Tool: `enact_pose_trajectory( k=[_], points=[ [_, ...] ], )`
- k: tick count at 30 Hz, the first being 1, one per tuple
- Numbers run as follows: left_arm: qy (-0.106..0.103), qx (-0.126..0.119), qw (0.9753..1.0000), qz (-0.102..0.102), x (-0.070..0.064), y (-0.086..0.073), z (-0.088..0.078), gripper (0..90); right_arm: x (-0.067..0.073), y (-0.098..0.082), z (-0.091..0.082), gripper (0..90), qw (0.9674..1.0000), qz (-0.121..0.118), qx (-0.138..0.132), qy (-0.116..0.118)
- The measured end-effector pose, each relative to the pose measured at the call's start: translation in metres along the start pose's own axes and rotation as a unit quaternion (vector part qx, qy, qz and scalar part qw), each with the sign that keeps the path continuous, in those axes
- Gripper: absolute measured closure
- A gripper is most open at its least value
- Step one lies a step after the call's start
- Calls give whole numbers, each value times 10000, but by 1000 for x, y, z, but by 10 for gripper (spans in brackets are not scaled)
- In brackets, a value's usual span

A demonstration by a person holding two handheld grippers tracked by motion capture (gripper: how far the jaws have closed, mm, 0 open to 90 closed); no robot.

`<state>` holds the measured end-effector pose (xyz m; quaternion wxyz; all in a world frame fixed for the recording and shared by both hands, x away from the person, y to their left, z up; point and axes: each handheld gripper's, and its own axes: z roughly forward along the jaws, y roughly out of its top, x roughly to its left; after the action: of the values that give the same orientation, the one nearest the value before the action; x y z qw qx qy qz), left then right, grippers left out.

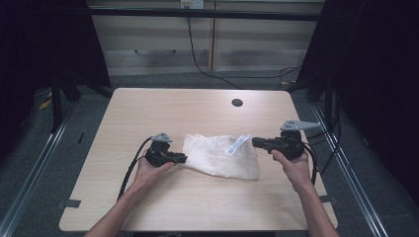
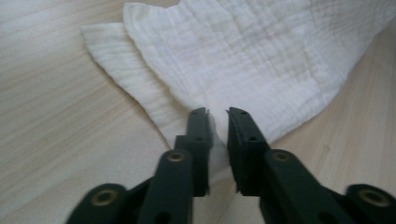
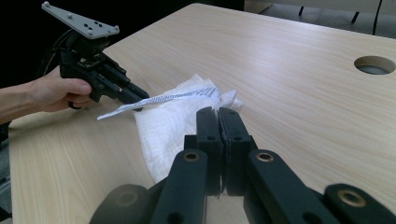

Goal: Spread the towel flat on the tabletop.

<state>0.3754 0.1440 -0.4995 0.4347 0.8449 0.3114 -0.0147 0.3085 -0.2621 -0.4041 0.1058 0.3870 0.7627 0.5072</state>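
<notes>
Near the middle of the high view, on the pale wooden tabletop [image 1: 148, 108], lies a white cloth [image 1: 217, 155], rumpled and folded over itself, with a long printed label [image 1: 237, 144] sticking out at its upper right. We hold a tool in each hand at either end of it. At the left of that frame, our left tool [image 1: 184, 158] meets the cloth's left edge, the left hand [image 1: 150, 170] gripping its body from below. Seen in the left gripper view, its two black jaws stand a narrow gap apart with a corner of the cloth [image 2: 243, 60] running in between them; the left jaw lies against the fabric, but we cannot tell whether both pads press on it. Two layers of the cloth fan out toward the top of that frame, the lower layer peeking out at the upper left. At the right of the high view, our right tool [image 1: 255, 141] touches the cloth's upper right corner, beside the label, with the right hand [image 1: 291, 165] under it. Looking along the right tool's own jaws in the right gripper view, we see them pressed together with a thin edge of white cloth [image 3: 163, 126] pinched between their tips. Farther off in that frame, at the upper left, the left tool [image 3: 140, 100] sits at the cloth's far edge, where the label's [image 3: 159, 100] end crosses it.
</notes>
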Motion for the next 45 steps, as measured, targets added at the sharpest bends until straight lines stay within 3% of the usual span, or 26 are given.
enact_pose_trajectory(
  k=[3, 14, 15, 20, 24, 27, 32, 35, 37, 41, 45],
  points=[
    [-41, 22, 10000, 43, -2, -2, -4, 885, 1, 0, 0, 885, 10000, 5, 6, -4],
    [-93, -22, 9998, 175, -21, -21, -39, 888, 4, -10, -1, 886, 10000, 23, 75, 35],
    [-122, -11, 9997, 200, -27, -29, -49, 888, 4, -12, -2, 885, 10000, 34, 78, 28],
    [-180, 20, 9997, 174, -35, -48, -67, 886, 6, -18, -2, 886, 9999, 38, 130, 48],
    [-210, 120, 9996, 154, -40, -60, -72, 880, 9, -22, 2, 885, 9998, 34, 196, 97],
    [-169, 233, 9996, 58, -39, -68, -73, 821, 9, -25, 7, 885, 9996, 37, 232, 130],
    [-93, -27, 10000, 18, -33, -59, -78, 663, 9, -26, 12, 885, 9995, 50, 250, 163],
    [186, -285, 9993, 157, -21, -30, -76, 640, 9, -25, 16, 885, 9995, 45, 268, 188],
    [226, -338, 9991, 81, -7, -14, -68, 638, 9, -25, 16, 885, 9994, 43, 264, 206],
    [228, -196, 9995, 27, 11, 1, -48, 639, 9, -25, 16, 885, 9994, 39, 252, 215],
    [315, 37, 9995, 42, 20, 3, -30, 645, 7, -26, 15, 885, 9995, 60, 218, 212]
  ],
)
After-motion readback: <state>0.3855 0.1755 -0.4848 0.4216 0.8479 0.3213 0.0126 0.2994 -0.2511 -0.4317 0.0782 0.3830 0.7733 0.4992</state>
